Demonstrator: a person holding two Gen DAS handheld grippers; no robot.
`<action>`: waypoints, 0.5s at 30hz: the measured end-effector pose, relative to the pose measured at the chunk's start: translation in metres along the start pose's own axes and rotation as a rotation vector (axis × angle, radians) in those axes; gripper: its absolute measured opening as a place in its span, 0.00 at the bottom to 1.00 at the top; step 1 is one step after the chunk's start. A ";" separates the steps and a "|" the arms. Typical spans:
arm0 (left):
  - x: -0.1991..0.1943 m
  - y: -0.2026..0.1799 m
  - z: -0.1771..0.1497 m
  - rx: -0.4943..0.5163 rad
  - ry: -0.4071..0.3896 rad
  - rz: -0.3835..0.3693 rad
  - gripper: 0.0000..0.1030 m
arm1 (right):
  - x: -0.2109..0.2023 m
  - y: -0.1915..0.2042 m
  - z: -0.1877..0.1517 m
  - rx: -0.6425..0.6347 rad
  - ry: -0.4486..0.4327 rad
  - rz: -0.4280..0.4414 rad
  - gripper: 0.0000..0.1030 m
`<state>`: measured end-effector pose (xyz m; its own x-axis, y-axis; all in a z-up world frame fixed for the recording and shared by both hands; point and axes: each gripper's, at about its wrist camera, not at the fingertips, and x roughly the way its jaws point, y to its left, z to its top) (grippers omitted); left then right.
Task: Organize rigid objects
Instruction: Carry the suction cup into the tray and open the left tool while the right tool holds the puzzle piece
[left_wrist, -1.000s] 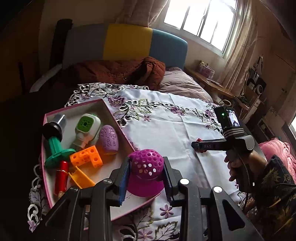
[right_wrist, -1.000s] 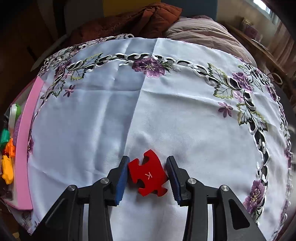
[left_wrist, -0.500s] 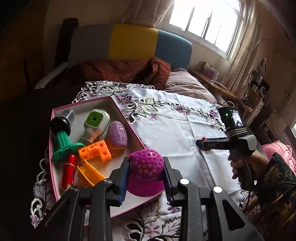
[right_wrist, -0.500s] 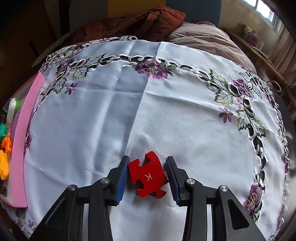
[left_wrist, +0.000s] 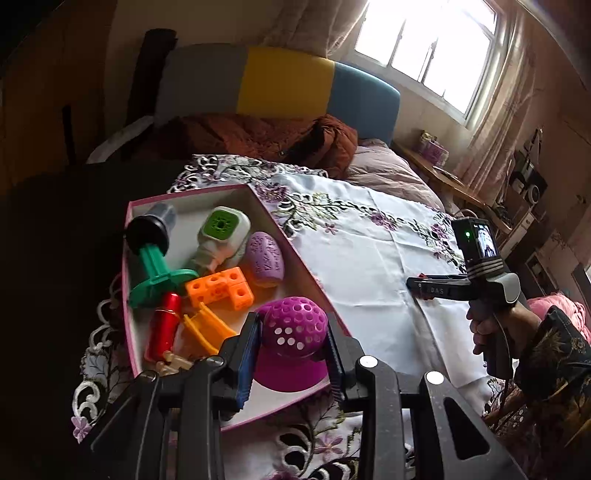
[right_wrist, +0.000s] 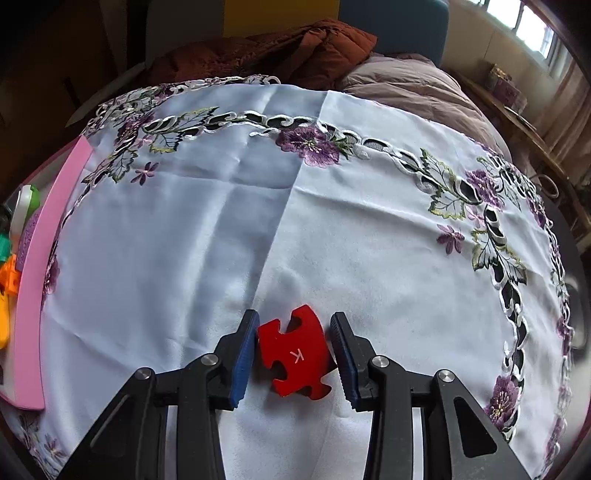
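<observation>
Left gripper (left_wrist: 291, 347) grips purple perforated toy (left_wrist: 293, 326) over pink box (left_wrist: 295, 258) near corner | right gripper (right_wrist: 293, 347) closed on red puzzle piece (right_wrist: 293, 356), lying on tablecloth (right_wrist: 221, 221) | step: placing toy | next: release it inside the box, then carry the piece there.
</observation>
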<state>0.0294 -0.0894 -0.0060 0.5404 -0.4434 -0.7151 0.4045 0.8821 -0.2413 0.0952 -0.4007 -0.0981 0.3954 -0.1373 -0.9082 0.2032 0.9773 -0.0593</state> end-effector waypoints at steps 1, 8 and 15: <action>-0.002 0.003 0.000 -0.005 -0.003 0.002 0.32 | 0.000 0.001 0.000 -0.004 -0.002 -0.003 0.39; -0.027 0.044 0.001 -0.081 -0.057 0.046 0.32 | 0.000 0.003 0.000 -0.016 -0.007 -0.013 0.39; -0.051 0.096 -0.008 -0.183 -0.080 0.128 0.32 | 0.000 0.005 0.002 -0.028 -0.008 -0.020 0.38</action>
<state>0.0349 0.0188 0.0019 0.6380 -0.3311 -0.6953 0.1928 0.9428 -0.2720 0.0978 -0.3962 -0.0981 0.3983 -0.1578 -0.9036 0.1855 0.9786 -0.0891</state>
